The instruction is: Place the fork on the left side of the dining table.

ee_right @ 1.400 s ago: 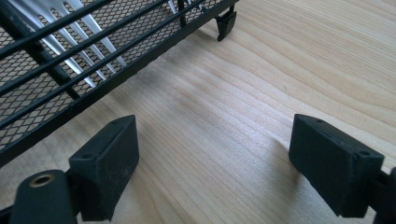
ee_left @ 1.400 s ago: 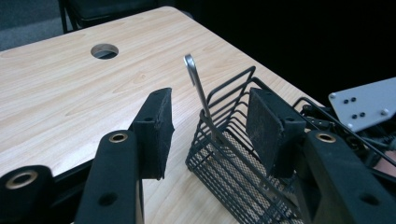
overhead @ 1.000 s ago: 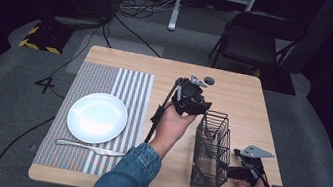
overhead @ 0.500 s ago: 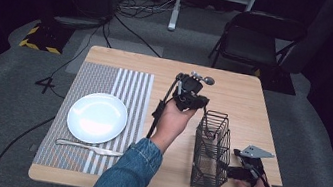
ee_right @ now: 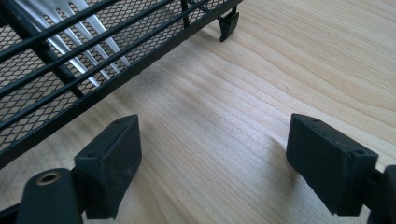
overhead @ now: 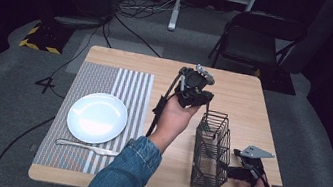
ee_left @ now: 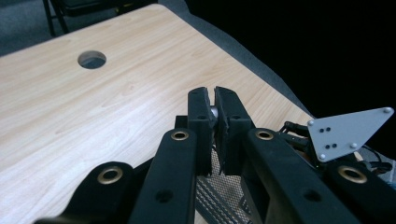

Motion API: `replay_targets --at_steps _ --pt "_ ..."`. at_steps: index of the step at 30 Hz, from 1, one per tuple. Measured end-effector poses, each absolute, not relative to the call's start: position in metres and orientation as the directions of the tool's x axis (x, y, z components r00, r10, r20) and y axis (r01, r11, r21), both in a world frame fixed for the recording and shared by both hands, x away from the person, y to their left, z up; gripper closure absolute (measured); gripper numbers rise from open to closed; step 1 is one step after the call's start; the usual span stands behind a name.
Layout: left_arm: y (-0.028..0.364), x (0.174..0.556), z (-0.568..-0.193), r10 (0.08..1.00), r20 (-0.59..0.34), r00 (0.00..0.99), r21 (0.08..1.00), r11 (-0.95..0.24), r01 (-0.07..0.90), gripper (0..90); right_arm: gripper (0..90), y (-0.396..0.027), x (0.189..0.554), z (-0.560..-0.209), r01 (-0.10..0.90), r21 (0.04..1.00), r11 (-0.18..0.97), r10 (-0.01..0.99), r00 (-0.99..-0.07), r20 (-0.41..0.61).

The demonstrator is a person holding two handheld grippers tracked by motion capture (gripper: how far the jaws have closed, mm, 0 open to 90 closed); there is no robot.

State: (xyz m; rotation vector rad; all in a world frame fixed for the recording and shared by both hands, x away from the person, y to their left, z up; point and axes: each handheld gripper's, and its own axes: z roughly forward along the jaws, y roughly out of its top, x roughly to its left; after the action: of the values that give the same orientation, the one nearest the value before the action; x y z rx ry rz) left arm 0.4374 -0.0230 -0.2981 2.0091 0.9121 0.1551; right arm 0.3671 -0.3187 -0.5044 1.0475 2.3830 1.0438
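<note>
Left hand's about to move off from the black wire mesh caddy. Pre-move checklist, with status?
1. Left gripper grip: jaws shut on a thin silver metal piece. Ok.
2. Identity of that piece: mostly hidden by the pads. Cannot tell.
3. Black wire mesh caddy braced: right gripper sits beside it on the wooden table, jaws open, not touching. Not ok.
4. Silver fork lies inside the caddy. Ok.
5. Place setting: round white plate and silver knife on the striped placemat. Ok.
</note>
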Motion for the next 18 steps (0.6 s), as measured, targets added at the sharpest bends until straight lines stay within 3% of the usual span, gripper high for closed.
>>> replay_targets --at_steps 18 --pt "0.017 0.412 -0.247 0.625 -0.263 0.736 0.838 -0.230 0.494 85.9 18.2 -0.319 0.368 -0.504 0.494 0.739 0.459 0.739 -0.673 -0.010"
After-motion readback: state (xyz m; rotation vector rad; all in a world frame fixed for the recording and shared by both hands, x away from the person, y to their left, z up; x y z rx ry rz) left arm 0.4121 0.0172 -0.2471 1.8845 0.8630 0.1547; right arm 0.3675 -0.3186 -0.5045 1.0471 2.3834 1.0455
